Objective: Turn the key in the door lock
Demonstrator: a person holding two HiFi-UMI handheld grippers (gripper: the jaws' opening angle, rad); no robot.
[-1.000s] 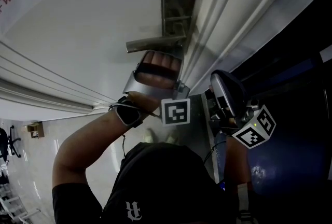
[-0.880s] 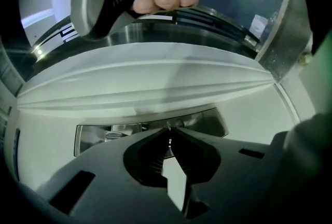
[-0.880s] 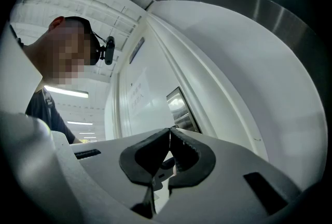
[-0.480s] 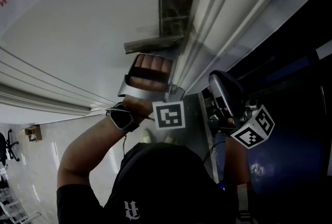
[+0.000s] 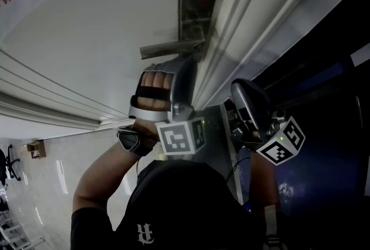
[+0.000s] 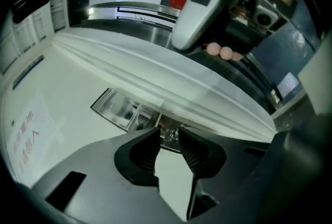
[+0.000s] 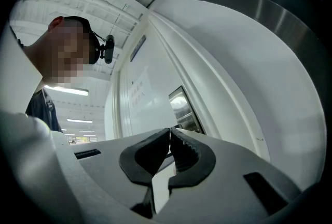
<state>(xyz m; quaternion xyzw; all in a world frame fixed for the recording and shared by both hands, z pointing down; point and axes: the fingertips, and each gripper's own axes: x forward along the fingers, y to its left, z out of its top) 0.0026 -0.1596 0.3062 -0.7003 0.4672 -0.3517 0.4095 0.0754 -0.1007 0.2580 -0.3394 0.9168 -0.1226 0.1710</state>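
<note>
— Left gripper view: the left claw [image 6: 169, 130] stands apart, jaws just opened, nothing clamped between them.
— Where's the key?
— Too small to tell for sure; the lock [image 6: 174, 134] shows just past the tips, on the plate [image 6: 116, 109] by the handle [image 5: 170, 49].
— Which step, then?
— Likely letting go after a turn. The right claw [image 7: 169, 129] is pressed together, empty, idle off to the side.
— And next?
— Probably a fresh grip for another turn: line the tips on the key head, close squarely, then roll the wrist without slipping off.
</note>
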